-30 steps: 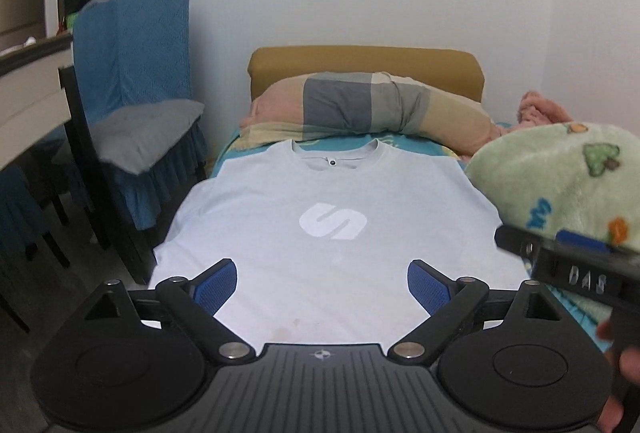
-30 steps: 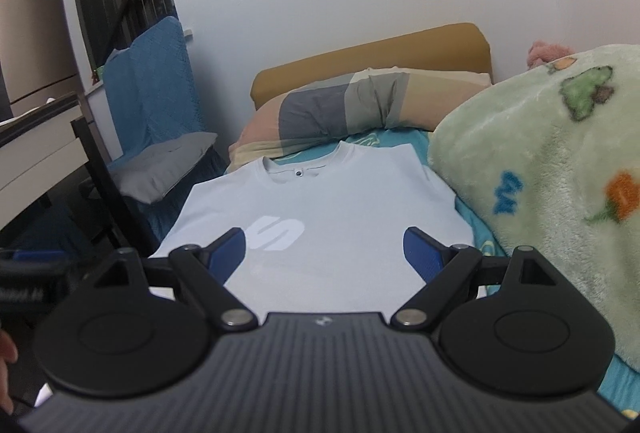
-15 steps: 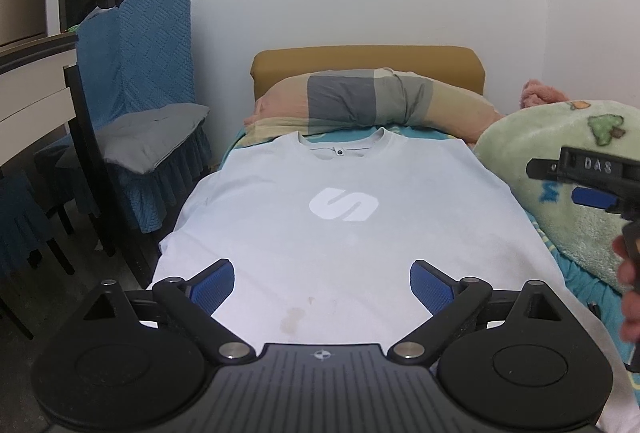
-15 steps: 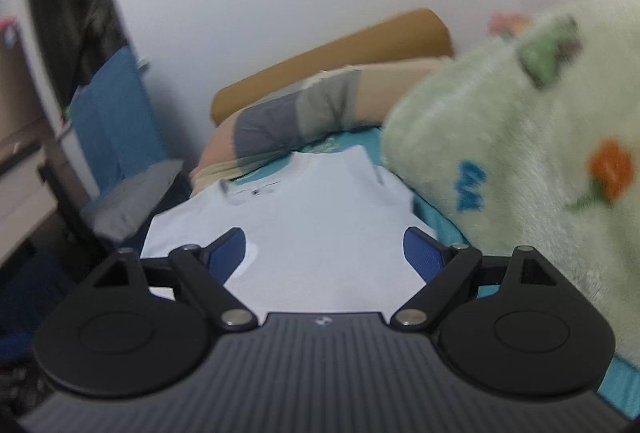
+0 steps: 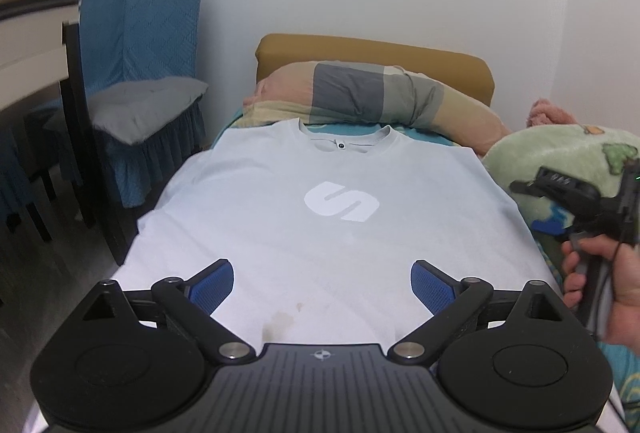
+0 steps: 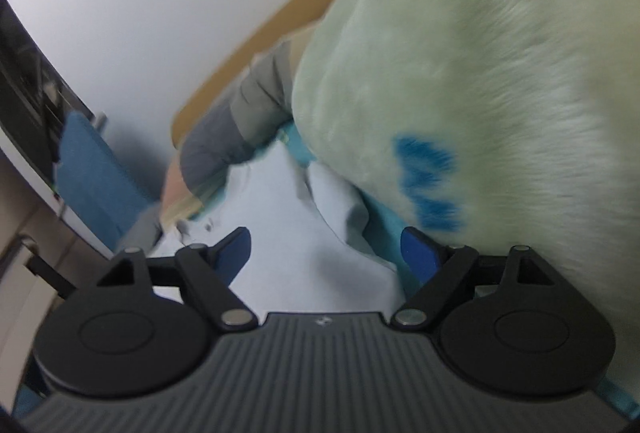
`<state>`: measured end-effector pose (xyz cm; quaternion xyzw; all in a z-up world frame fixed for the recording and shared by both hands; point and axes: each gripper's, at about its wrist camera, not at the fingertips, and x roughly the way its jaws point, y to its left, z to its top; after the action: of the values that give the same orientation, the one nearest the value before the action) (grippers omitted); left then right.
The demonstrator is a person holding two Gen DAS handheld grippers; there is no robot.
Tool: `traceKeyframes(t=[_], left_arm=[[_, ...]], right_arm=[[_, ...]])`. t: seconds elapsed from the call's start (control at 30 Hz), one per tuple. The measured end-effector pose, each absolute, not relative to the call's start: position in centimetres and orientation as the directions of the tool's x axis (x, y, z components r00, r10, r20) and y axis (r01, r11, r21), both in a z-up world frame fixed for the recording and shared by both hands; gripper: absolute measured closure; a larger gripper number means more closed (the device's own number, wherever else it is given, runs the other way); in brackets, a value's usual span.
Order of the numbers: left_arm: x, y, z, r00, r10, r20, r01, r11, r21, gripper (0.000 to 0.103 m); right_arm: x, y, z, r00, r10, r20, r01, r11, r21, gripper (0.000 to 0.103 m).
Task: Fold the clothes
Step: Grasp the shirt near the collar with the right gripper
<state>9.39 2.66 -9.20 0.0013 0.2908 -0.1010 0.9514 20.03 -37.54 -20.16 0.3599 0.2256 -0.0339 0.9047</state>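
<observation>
Left gripper (image 5: 322,283) level above T-shirt (image 5: 320,217) hem, fingers wide; right gripper (image 6: 326,251) tilted, fingers wide, beside blanket (image 6: 480,73)

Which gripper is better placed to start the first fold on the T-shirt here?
Right, probably. The right gripper is open, low beside the T-shirt, with the shirt's right edge between its fingers, next to the green blanket. The left gripper is also open but sits over the hem, holding nothing.

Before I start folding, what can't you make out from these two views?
- T-shirt hem: left wrist view, hidden behind the left gripper.
- Its sleeves: not visible past the mattress sides.
- Right wrist view: motion-blurred, mostly filled by the green blanket.
- Right gripper: contact with the shirt unclear.
</observation>
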Motion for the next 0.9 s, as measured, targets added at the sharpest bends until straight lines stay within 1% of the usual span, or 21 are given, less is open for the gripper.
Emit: traceKeyframes(t=[0.03, 0.07, 0.1, 0.13, 0.17, 0.2, 0.23, 0.27, 0.3, 0.37, 0.47, 0.57, 0.67, 0.77, 0.83, 0.9], left_arm=[[9.8, 2.7, -9.3, 0.809, -0.193, -0.555, 0.190, 0.980, -0.063, 0.006], [10.2, 2.8, -9.4, 0.809, -0.193, -0.556, 0.187, 0.980, -0.067, 0.006], [10.5, 3.0, -9.4, 0.808, -0.193, -0.556, 0.185, 0.980, -0.071, 0.006], [10.8, 3.1, -9.5, 0.809, -0.190, -0.557, 0.180, 0.981, -0.072, 0.006], [11.0, 3.3, -9.4, 0.814, -0.176, -0.554, 0.173, 0.983, -0.058, 0.006], [11.3, 3.6, -9.3, 0.819, -0.162, -0.550, 0.165, 0.985, -0.044, 0.006], [11.5, 3.8, -9.0, 0.831, -0.130, -0.541, 0.143, 0.990, -0.018, 0.006], [11.6, 4.1, -8.8, 0.842, -0.098, -0.530, 0.120, 0.993, 0.008, 0.006], [11.8, 4.7, -8.5, 0.846, -0.090, -0.525, 0.108, 0.994, 0.003, 0.006], [12.2, 6.0, -7.8, 0.851, -0.082, -0.518, 0.083, 0.996, -0.020, 0.006], [12.4, 8.2, -7.0, 0.861, -0.074, -0.504, 0.044, 0.996, -0.072, 0.006], [12.4, 10.2, -6.4, 0.871, -0.059, -0.487, 0.010, 0.995, -0.103, 0.006], [12.3, 12.2, -6.3, 0.875, -0.054, -0.481, -0.017, 0.990, -0.141, 0.006], [12.5, 13.7, -7.0, 0.866, -0.037, -0.499, -0.045, 0.988, -0.151, 0.007], [12.7, 14.3, -7.6, 0.854, -0.039, -0.519, -0.050, 0.986, -0.158, 0.007], [12.9, 14.8, -8.0, 0.842, -0.052, -0.536, -0.051, 0.983, -0.176, 0.007]], right_arm=[[20.9, -37.2, -20.5, 0.887, 0.106, -0.449, 0.228, 0.745, 0.627, 0.028], [21.6, -36.8, -20.8, 0.878, 0.106, -0.468, 0.232, 0.759, 0.608, 0.031], [22.3, -36.4, -21.1, 0.867, 0.105, -0.487, 0.236, 0.773, 0.588, 0.038], [22.8, -35.9, -21.1, 0.854, 0.088, -0.514, 0.255, 0.790, 0.558, 0.048], [23.3, -35.4, -21.2, 0.839, 0.068, -0.540, 0.274, 0.805, 0.526, 0.052], [23.7, -35.0, -21.2, 0.823, 0.047, -0.566, 0.292, 0.819, 0.494, 0.061], [24.0, -34.6, -21.0, 0.818, 0.037, -0.574, 0.303, 0.820, 0.485, 0.076], [24.1, -34.1, -20.5, 0.817, 0.008, -0.576, 0.313, 0.833, 0.455, 0.083], [24.2, -33.5, -20.1, 0.817, -0.024, -0.577, 0.323, 0.847, 0.423, 0.093], [24.3, -31.7, -18.8, 0.822, -0.090, -0.562, 0.322, 0.888, 0.329, 0.095], [24.1, -27.5, -16.4, 0.849, -0.169, -0.501, 0.273, 0.952, 0.140, 0.096], [24.1, -21.8, -14.4, 0.875, -0.178, -0.450, 0.176, 0.983, -0.045, 0.096], [24.8, -16.3, -13.9, 0.885, -0.133, -0.447, 0.056, 0.982, -0.181, 0.096], [25.7, -12.2, -15.7, 0.874, -0.059, -0.483, -0.065, 0.969, -0.237, 0.096], [26.2, -11.0, -16.9, 0.854, -0.041, -0.518, -0.094, 0.968, -0.231, 0.095], [26.2, -11.3, -17.1, 0.835, 0.004, -0.551, -0.103, 0.983, -0.149, 0.094]])
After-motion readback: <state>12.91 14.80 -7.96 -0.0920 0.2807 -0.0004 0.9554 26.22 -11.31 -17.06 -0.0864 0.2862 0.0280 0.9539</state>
